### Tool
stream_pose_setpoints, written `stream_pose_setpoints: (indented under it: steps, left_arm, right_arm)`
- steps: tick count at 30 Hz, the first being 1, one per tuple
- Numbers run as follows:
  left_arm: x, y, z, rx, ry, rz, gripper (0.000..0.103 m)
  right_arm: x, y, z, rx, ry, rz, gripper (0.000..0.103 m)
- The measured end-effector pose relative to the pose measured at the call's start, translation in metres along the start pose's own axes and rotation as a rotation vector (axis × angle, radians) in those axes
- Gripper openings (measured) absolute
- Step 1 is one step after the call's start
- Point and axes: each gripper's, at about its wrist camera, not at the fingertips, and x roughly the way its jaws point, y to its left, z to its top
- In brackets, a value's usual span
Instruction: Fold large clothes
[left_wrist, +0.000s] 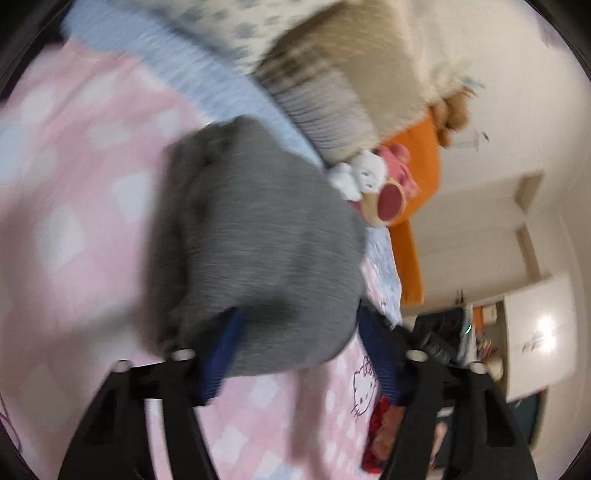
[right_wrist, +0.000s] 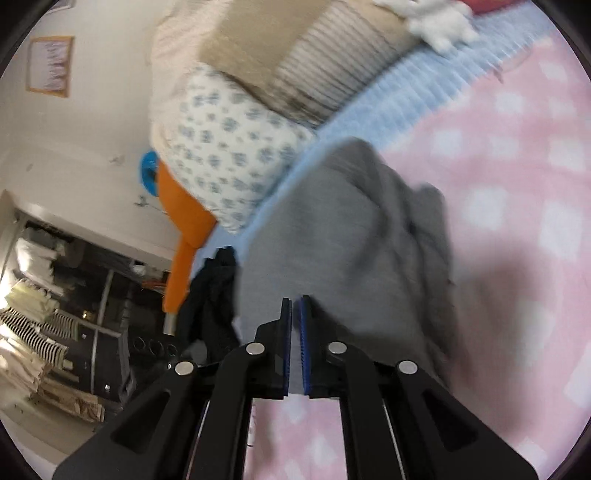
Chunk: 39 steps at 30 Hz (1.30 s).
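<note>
While both wrist views are pretty smeared with blur, you can still make out the basics. Starting on the left side: the left gripper (left_wrist: 295, 354) has its jaws standing apart, blue pads on either side, and the grey garment (left_wrist: 255, 240) bulges into the gap between them. The left-hand pad (left_wrist: 221, 354) is tucked under the edge of the cloth, the other pad sits clear of it beside the fabric, so it isn't pinching anything as far as I can see. The garment lies in a rumpled heap on the pink checked bedsheet (left_wrist: 74, 206), with a light blue ribbed blanket (left_wrist: 207, 85) behind it and a beige striped pillow (left_wrist: 325, 96) past that. A white plush toy (left_wrist: 364, 171) sits just beside the heap's far edge, up against an orange headboard (left_wrist: 417, 166).

Over on the right side: the right gripper (right_wrist: 295, 332) has its pads drawn together with only a sliver of a gap. The grey garment (right_wrist: 343, 229) is right at the tips, but whether any cloth is actually caught between the pads I can't tell, too blurry. A dark piece of clothing (right_wrist: 214, 291) hangs off the bed edge to the left of the gripper, and a white pillow with blue flowers (right_wrist: 229, 162) is further back.
</note>
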Motion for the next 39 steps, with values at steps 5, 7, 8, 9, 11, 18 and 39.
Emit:
stream_pose_setpoints:
  steps: [5, 7, 8, 9, 11, 18, 39]
  left_arm:
    - [0.01, 0.053, 0.004, -0.169, 0.048, -0.014, 0.008]
    - [-0.004, 0.045, 0.005, -0.158, 0.066, -0.011, 0.012]
    - [-0.017, 0.036, 0.006, -0.142, 0.075, -0.019, 0.038]
    - [-0.029, 0.028, 0.006, -0.122, 0.072, -0.01, 0.091]
    - [-0.048, 0.015, 0.007, -0.074, 0.04, 0.078, 0.1]
    - [-0.021, 0.053, -0.001, -0.242, 0.139, 0.017, 0.1]
    - [0.082, 0.05, 0.071, -0.24, 0.183, -0.018, 0.1]
  right_arm:
    - [0.018, -0.028, -0.01, 0.054, 0.001, 0.01, 0.0]
    - [0.01, -0.011, -0.007, 0.014, 0.033, 0.001, 0.013]
    - [0.005, -0.005, -0.005, 0.009, 0.052, 0.011, 0.05]
    - [-0.003, 0.001, -0.002, 0.008, 0.073, 0.035, 0.096]
    - [-0.028, 0.012, 0.003, -0.023, 0.083, 0.021, 0.099]
    - [-0.026, -0.041, -0.002, 0.216, 0.248, -0.046, 0.099]
    - [0.068, -0.056, 0.049, 0.351, 0.268, 0.066, 0.098]
